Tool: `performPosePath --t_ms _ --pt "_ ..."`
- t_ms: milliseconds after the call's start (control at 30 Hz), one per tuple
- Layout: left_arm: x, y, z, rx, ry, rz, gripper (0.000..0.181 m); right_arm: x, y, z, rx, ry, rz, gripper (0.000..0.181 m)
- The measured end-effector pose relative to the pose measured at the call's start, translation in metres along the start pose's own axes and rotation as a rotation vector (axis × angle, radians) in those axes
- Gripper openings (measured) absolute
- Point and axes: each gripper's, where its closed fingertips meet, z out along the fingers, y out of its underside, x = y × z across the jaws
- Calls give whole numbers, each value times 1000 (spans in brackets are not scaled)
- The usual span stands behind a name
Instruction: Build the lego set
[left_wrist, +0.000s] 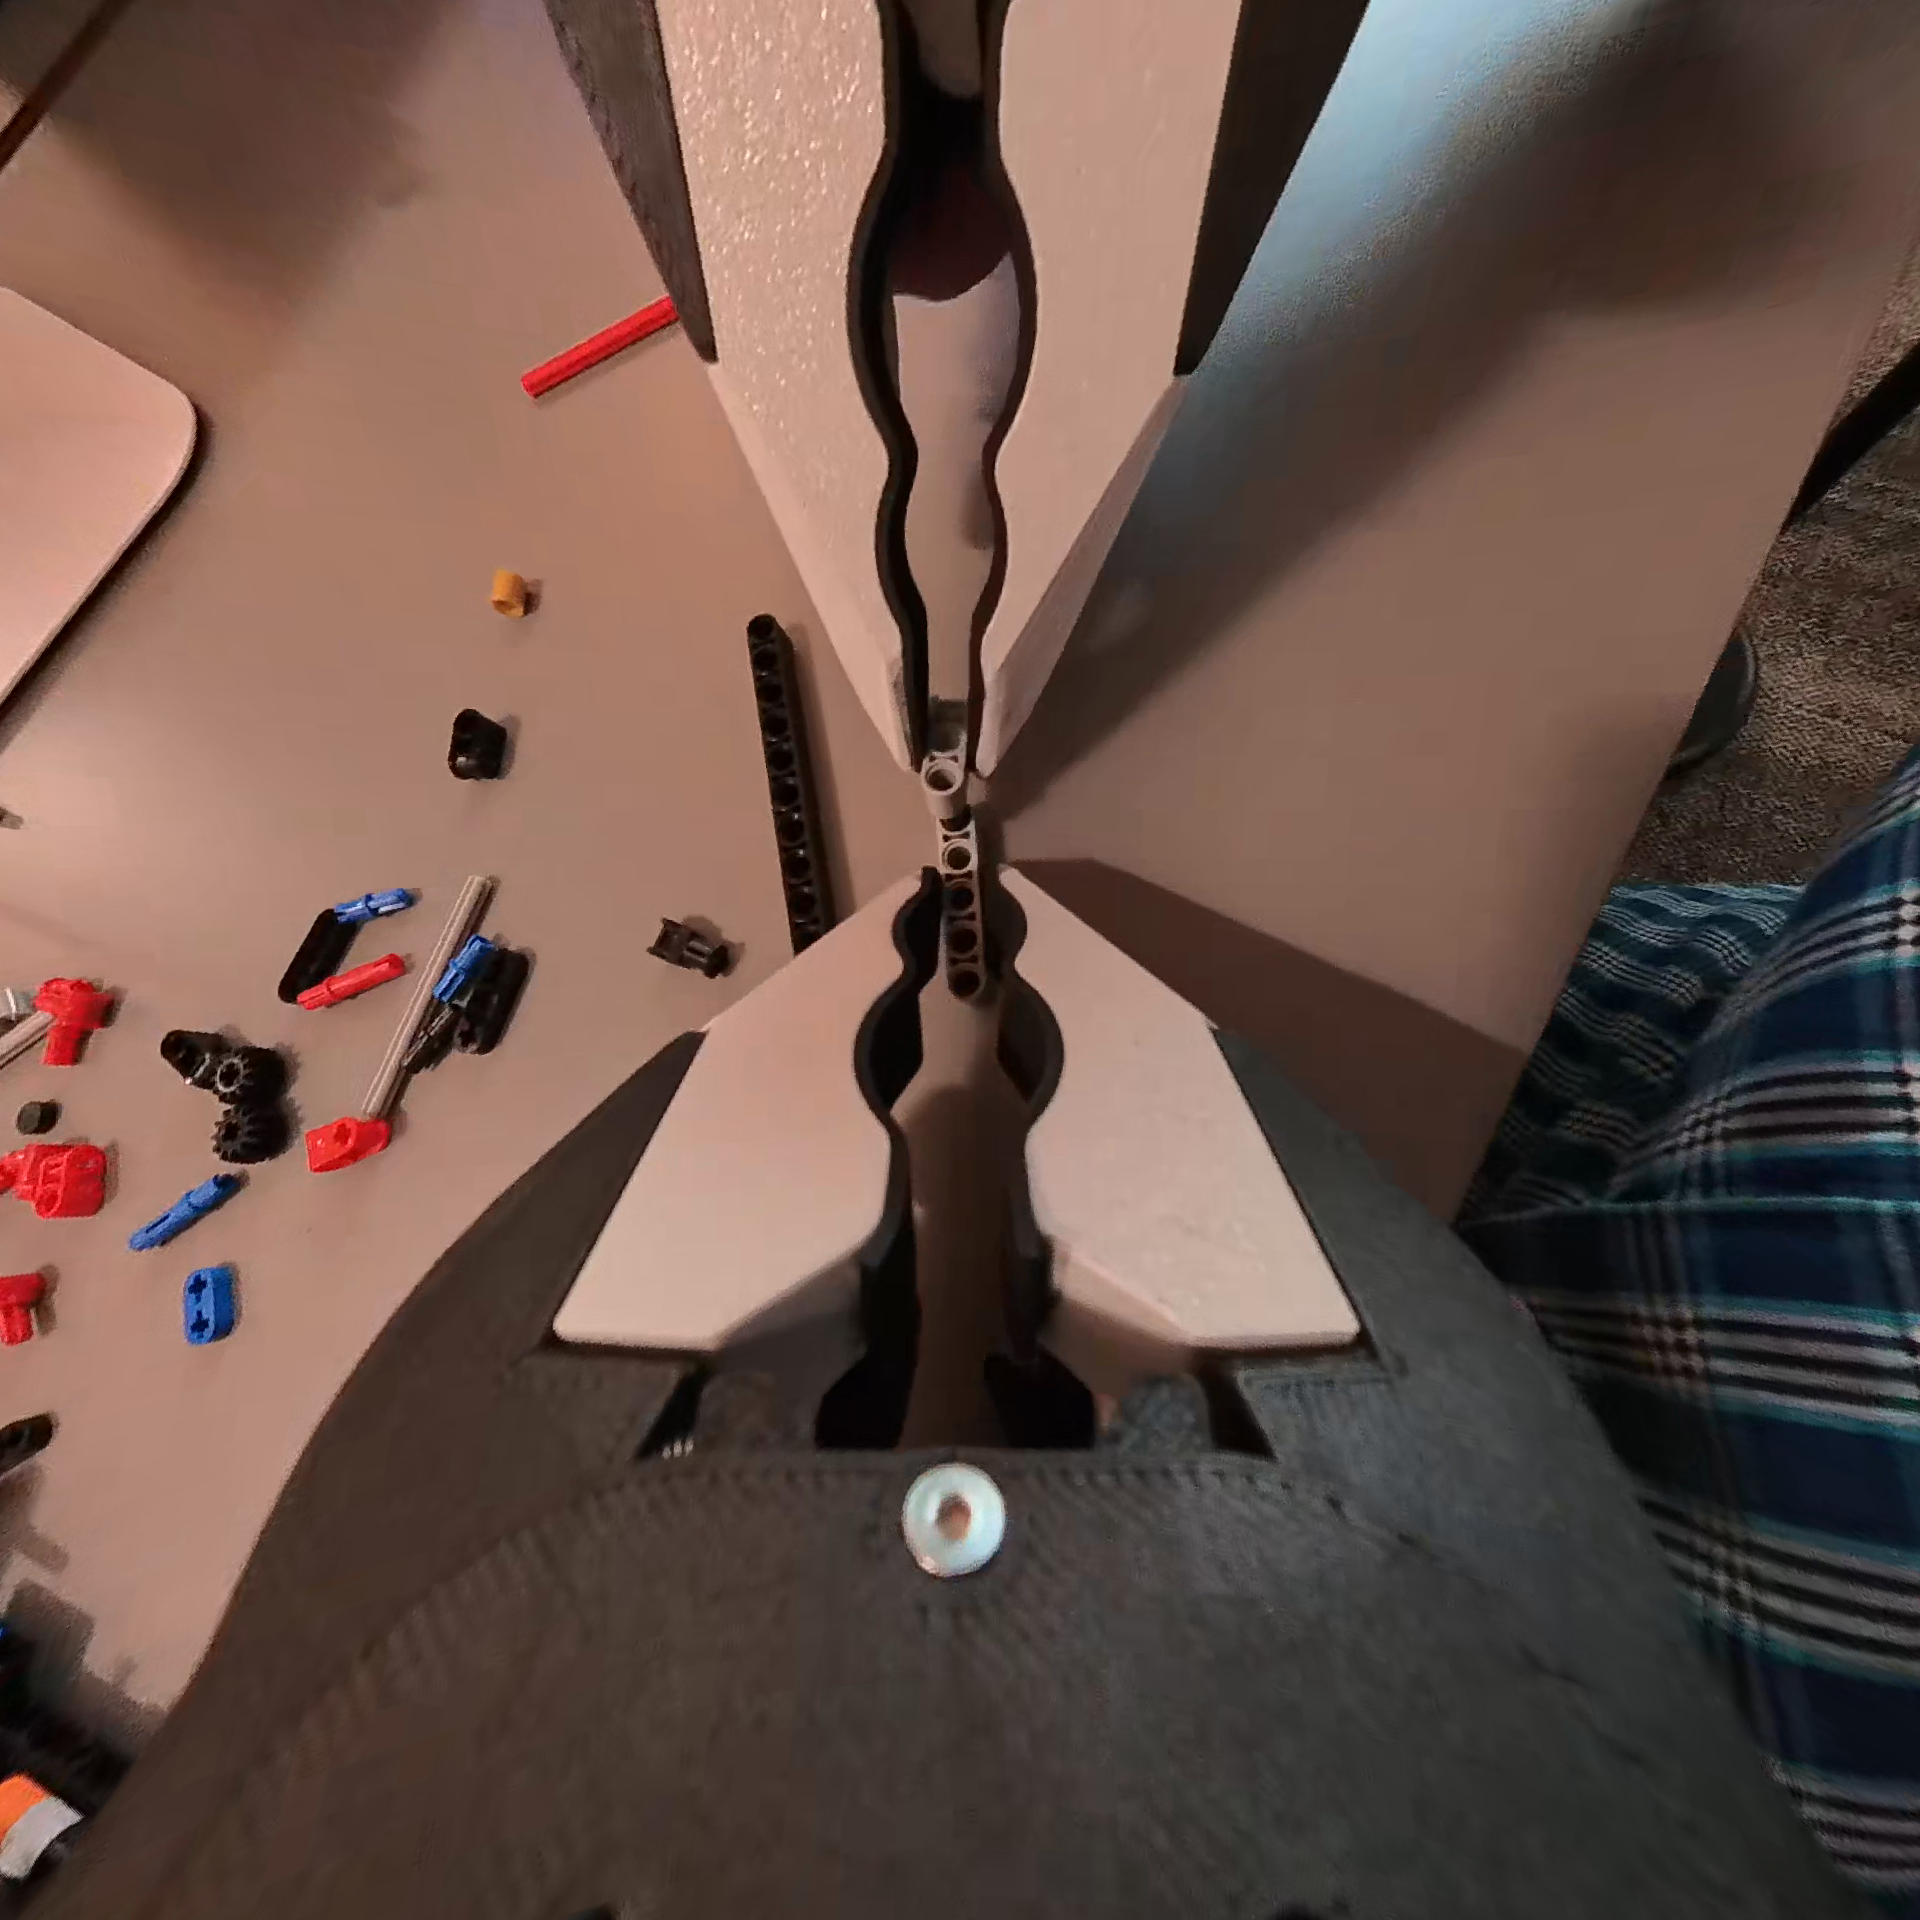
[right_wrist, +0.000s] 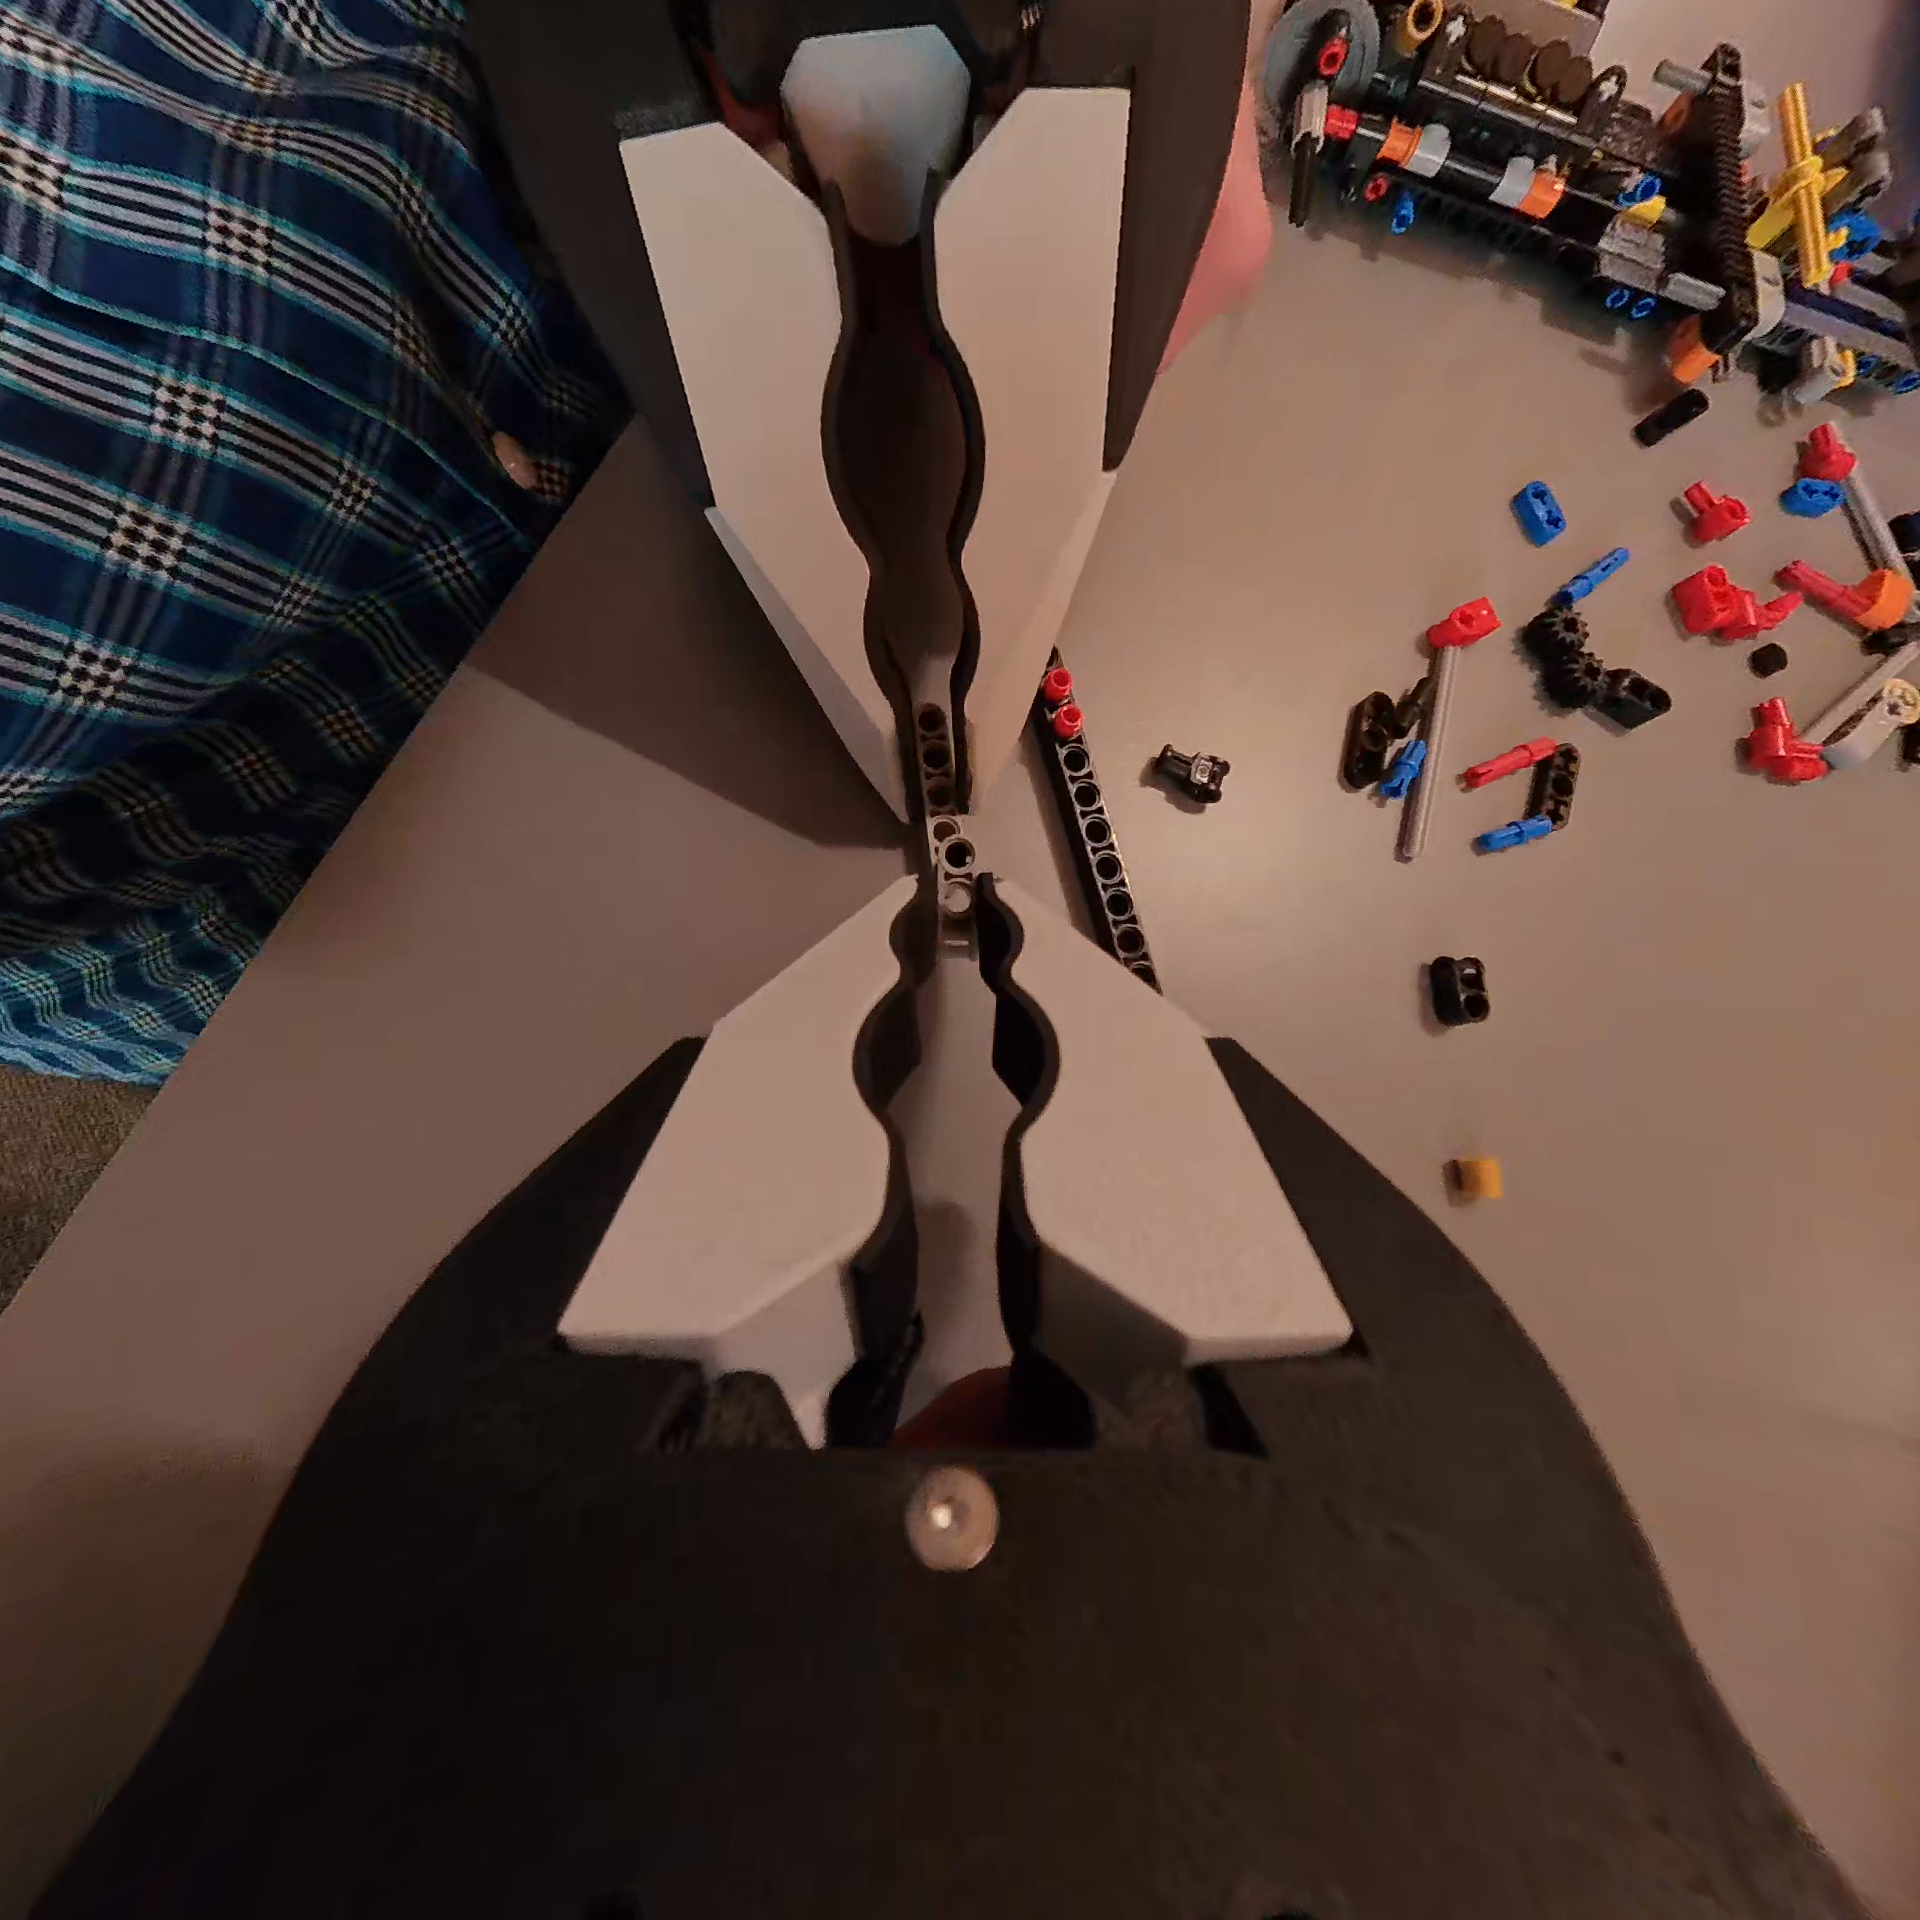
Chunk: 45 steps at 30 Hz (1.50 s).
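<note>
My two grippers meet tip to tip above the table. My left gripper (left_wrist: 961, 914) is shut on a short black beam (left_wrist: 964, 940) with several holes. My right gripper (right_wrist: 951, 920) is shut on a small light grey connector (right_wrist: 954, 873). The grey connector (left_wrist: 948, 805) touches the end of the black beam (right_wrist: 935, 753), in line with it. The right gripper (left_wrist: 951, 727) fills the top of the left wrist view. The left gripper (right_wrist: 935, 779) fills the top of the right wrist view. Whether the two parts are locked together is hidden.
A long black beam (right_wrist: 1096, 831) with red pins lies on the table just beside the grippers. Loose red, blue and black parts (left_wrist: 343, 1039) lie scattered. A half-built model (right_wrist: 1662, 187) stands at the far side. A person in a plaid shirt (right_wrist: 260, 416) sits at the table edge. My two grippers' fingertips are within a few centimetres of each other.
</note>
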Motion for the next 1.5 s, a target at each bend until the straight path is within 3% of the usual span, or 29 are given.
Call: performPosePath --t_ms 33,467,700,1200,1500 --pt "0 0 0 2 4 -4 6 0 0 0 -15 -6 -5 5" --pt "1 0 0 11 35 0 5 0 4 1 -282 -227 -129 5" --pt "1 0 0 11 41 0 5 -1 5 1 -390 -248 -201 5" --pt "1 -1 0 14 38 7 6 -2 1 4 -173 -119 -60 5" --pt "2 -1 1 13 36 10 6 -2 1 4 -275 -137 -106 5"
